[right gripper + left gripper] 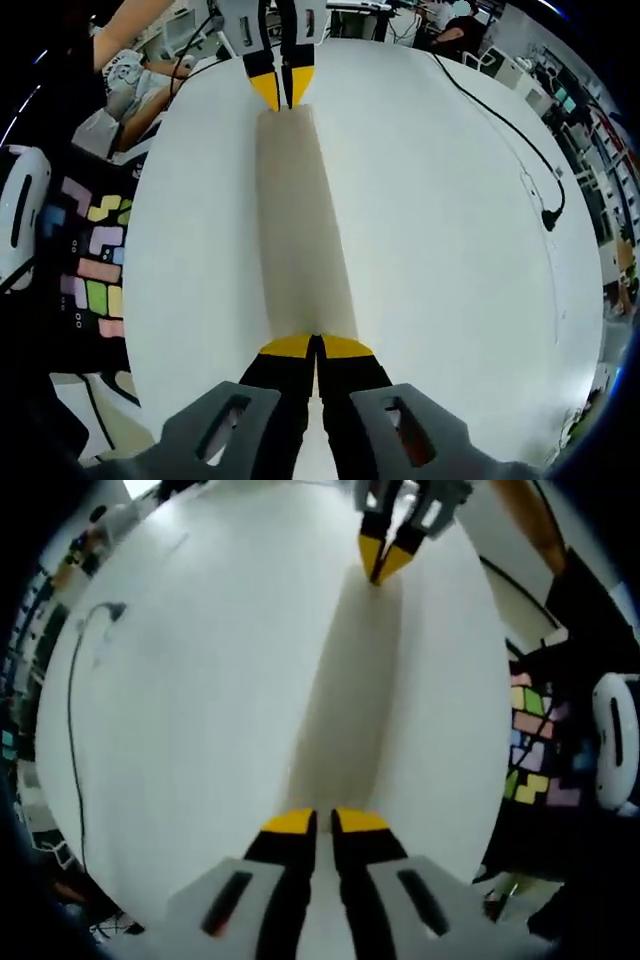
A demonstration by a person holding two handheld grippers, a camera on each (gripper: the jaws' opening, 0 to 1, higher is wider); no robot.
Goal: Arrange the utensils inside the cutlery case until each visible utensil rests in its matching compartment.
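White table (200, 730); black cable (72, 710); room blurry.

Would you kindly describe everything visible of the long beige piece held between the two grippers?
The beige strip is a long, flat, plain band, cloth-like or paper-like as it looks, matte and unmarked. It lies stretched straight across the white table. The right gripper is shut on one end and the left gripper on the other, so it spans the gap between them. No utensils or compartments can be made out on it.

Left tool (324, 825) and right tool (316, 348) — jaws closed, tip-to-tip.
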